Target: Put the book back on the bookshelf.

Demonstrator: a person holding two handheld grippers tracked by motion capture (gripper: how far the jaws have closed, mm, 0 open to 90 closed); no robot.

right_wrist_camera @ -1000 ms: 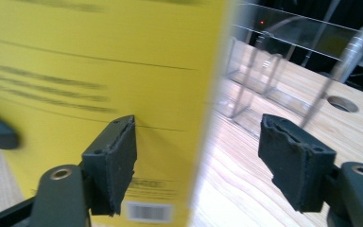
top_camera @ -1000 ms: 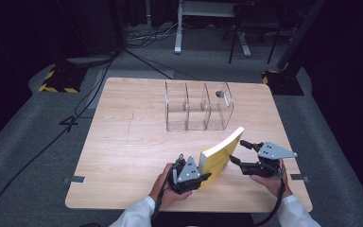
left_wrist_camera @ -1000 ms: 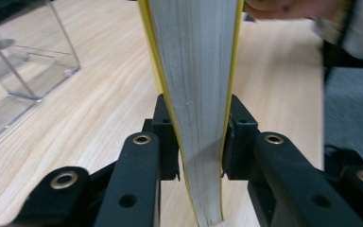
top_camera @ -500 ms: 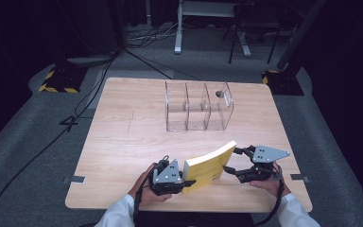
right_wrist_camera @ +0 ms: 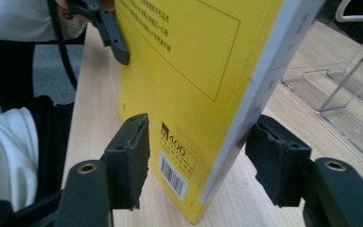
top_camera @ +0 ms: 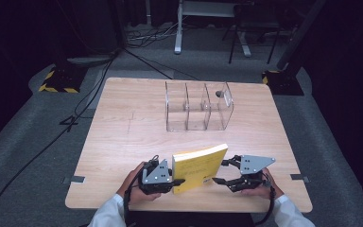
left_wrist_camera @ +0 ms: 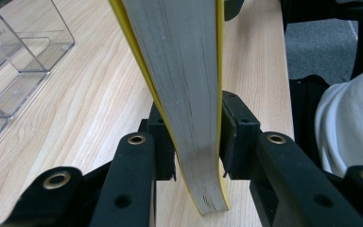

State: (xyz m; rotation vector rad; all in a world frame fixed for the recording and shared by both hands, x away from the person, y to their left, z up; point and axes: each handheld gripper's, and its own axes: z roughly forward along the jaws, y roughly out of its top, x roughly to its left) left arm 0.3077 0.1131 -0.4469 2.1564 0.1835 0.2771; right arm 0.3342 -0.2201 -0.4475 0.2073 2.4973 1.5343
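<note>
A yellow book (top_camera: 199, 166) stands on its edge near the front of the table (top_camera: 123, 137), its cover facing the person. My left gripper (top_camera: 176, 177) grips its left end. In the left gripper view both pads press the covers of the book (left_wrist_camera: 184, 71) at my left gripper (left_wrist_camera: 196, 137), though these jaws have just been opening a little. My right gripper (top_camera: 221, 171) straddles the book's right end. In the right gripper view its pads stand off either side of the book (right_wrist_camera: 189, 61) at my right gripper (right_wrist_camera: 203, 158); these jaws have just been closing.
A clear three-compartment organiser (top_camera: 198, 106) stands at the back middle of the table, with a small dark thing (top_camera: 219, 93) in its right compartment. The table's front edge runs just below both hands. Cables and stands lie on the floor beyond.
The book has swung from a slant to standing with its cover toward the person. The left gripper carried it leftward. The right gripper has come in to the book's right end and its jaws have narrowed.
</note>
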